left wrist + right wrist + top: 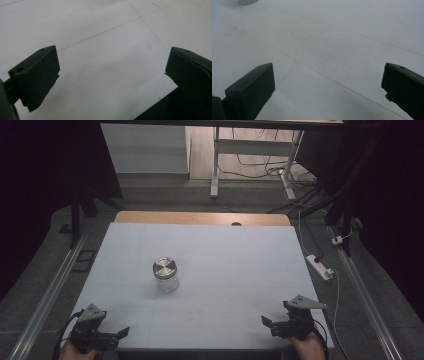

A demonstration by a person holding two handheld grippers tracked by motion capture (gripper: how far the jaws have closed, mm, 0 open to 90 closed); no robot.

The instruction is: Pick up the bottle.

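Note:
A small clear glass jar (166, 275) with a silver metal lid stands upright on the white table mat (225, 255), a little left of centre. My left gripper (117, 336) rests at the near left corner of the mat, open, with nothing between its jaws; the left gripper view has the same gripper (111, 75) over bare mat. At the near right my right gripper (270, 324) is open and empty too. The right gripper view has the right gripper (328, 87) over bare mat, and the base of the jar (248, 2) at its top left edge.
The mat's front edge (160, 105) runs just under the left gripper. A wooden table edge (200, 217) lies behind the mat. A white power strip (320, 266) and cables lie on the floor to the right, a white desk frame (216, 165) beyond.

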